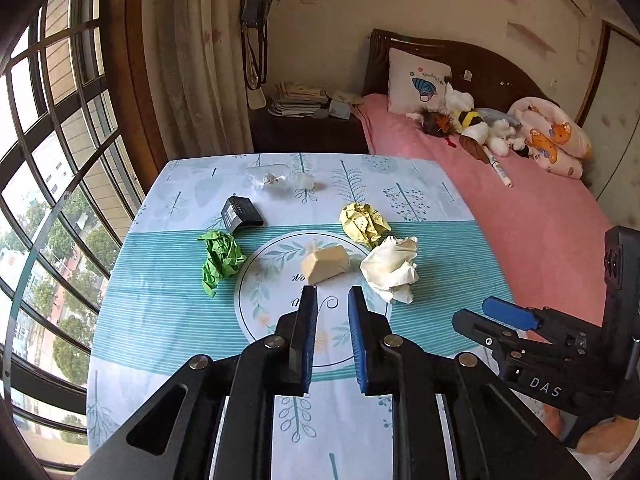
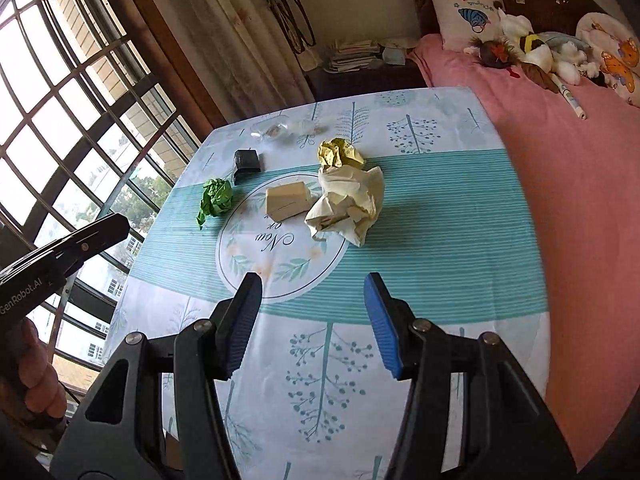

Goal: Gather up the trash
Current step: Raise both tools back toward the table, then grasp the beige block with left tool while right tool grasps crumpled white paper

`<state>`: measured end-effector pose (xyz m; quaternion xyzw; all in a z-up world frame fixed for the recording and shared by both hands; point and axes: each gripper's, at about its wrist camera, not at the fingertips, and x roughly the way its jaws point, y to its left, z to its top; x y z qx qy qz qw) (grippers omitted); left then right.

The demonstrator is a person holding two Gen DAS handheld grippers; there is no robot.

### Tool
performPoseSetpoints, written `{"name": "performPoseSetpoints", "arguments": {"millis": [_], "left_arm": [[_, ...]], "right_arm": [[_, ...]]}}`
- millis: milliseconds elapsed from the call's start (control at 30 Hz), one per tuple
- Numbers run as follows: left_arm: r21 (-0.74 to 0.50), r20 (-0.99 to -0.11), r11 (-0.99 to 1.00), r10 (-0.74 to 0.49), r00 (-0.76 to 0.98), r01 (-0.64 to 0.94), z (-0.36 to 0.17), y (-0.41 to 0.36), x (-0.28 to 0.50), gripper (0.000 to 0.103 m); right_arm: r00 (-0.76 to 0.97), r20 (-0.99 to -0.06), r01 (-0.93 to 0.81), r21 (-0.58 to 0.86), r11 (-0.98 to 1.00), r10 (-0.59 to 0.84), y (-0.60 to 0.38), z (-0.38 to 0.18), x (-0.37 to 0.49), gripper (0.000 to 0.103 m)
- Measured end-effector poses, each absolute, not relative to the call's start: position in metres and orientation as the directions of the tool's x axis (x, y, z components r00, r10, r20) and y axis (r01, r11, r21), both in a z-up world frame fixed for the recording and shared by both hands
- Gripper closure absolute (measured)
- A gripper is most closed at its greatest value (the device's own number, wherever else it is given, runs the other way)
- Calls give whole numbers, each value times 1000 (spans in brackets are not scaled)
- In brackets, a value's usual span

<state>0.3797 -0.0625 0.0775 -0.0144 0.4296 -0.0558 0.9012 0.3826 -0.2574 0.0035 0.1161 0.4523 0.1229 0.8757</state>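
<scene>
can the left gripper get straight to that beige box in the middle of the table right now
Probably yes. The left gripper hangs open and empty just short of the beige box, with only bare tablecloth between them. The white crumpled paper lies just to its right, apart from it.

The black left tool with blue pads (image 1: 332,292) is held narrowly parted, empty; the matching right tool (image 2: 312,280) is spread wide, empty.
</scene>
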Motion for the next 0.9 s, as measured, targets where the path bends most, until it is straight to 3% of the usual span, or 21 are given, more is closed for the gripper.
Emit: {"name": "performPoseSetpoints", "arguments": {"millis": [33,133,567,800,900], "left_arm": [[-69,-780,994,-109,617,88,74,-66,389,66],[-64,-795,994,-108,597,93,60,-72,410,43],[-75,-887,990,-122,445,121,-20,-70,503,41],[-146,-924,978,-188,334,146,-65,-66,543,41],[-154,-932,978,-192,308,144,-82,-67,555,41]], "right_arm": [[556,-764,-113,322,940,328,-259,0,393,53],[538,-767,-119,341,932,350,-262,-12,418,53],[460,-794,-1,448,894,398,-265,-66,498,33],[385,-837,55,443,895,390,-262,-109,536,32],[393,-833,40,439,898,389,-261,-116,540,38]]}}
